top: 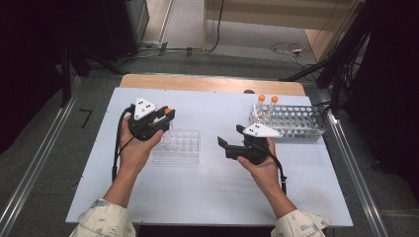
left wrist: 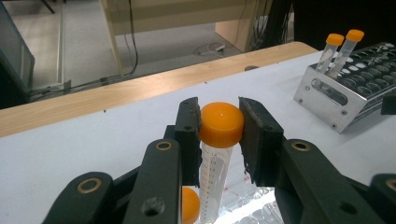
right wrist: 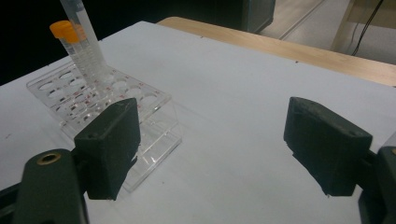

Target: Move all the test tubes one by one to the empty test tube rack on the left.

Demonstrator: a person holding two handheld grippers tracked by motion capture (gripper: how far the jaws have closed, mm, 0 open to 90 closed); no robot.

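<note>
My left gripper (top: 167,114) is shut on the orange cap of a clear graduated tube (left wrist: 219,140), held upright over the clear plastic rack (top: 178,145). In the right gripper view the held tube (right wrist: 88,46) reaches down to the clear rack (right wrist: 107,107), beside a second orange-capped tube (right wrist: 65,35) standing in it. That second cap (left wrist: 189,205) shows low between my left jaws. My right gripper (top: 231,137) is open and holds nothing, to the right of the clear rack; its jaws stand wide apart (right wrist: 229,149).
A metal tube rack (top: 296,123) stands at the back right with two orange-capped tubes (top: 267,101) at its left end, also seen as the metal rack (left wrist: 336,93). The white mat (top: 217,187) lies on a wooden table (top: 212,83).
</note>
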